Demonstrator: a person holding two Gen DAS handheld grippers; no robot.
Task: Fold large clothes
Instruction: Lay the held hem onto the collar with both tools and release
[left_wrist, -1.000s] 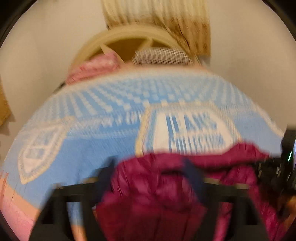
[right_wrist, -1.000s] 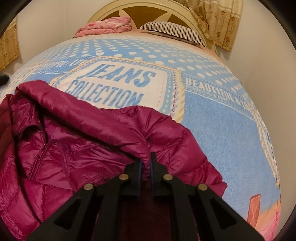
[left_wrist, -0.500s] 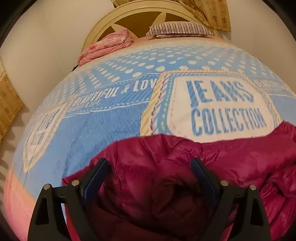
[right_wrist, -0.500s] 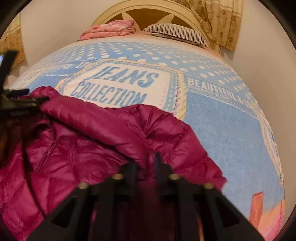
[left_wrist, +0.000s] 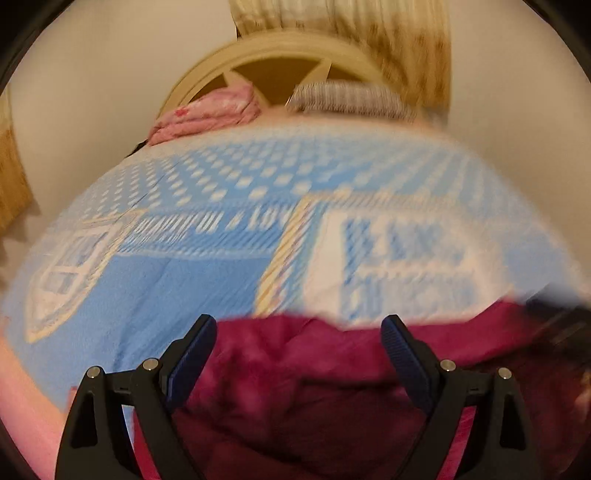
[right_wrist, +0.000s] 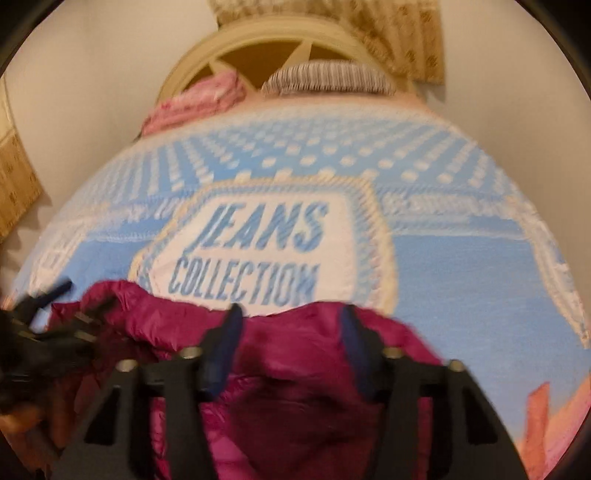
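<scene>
While magenta puffer jacket (right_wrist: 295, 369) lies bunched on bedspread (right_wrist: 461, 277): folding barely begun. Left gripper (left_wrist: 299, 328) wide, empty. Right gripper (right_wrist: 291, 325) opening, releasing jacket.

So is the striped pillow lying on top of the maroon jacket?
No, the striped pillow sits at the headboard, far from the maroon jacket near the camera.

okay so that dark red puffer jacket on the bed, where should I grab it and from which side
Take the puffy folded edge of the jacket nearest the "JEANS COLLECTION" print, coming down from above on the foot side of the bed. That rolled ridge stands proud of the bedspread, so the right tongs, now opening astride it, can pinch it.
</scene>
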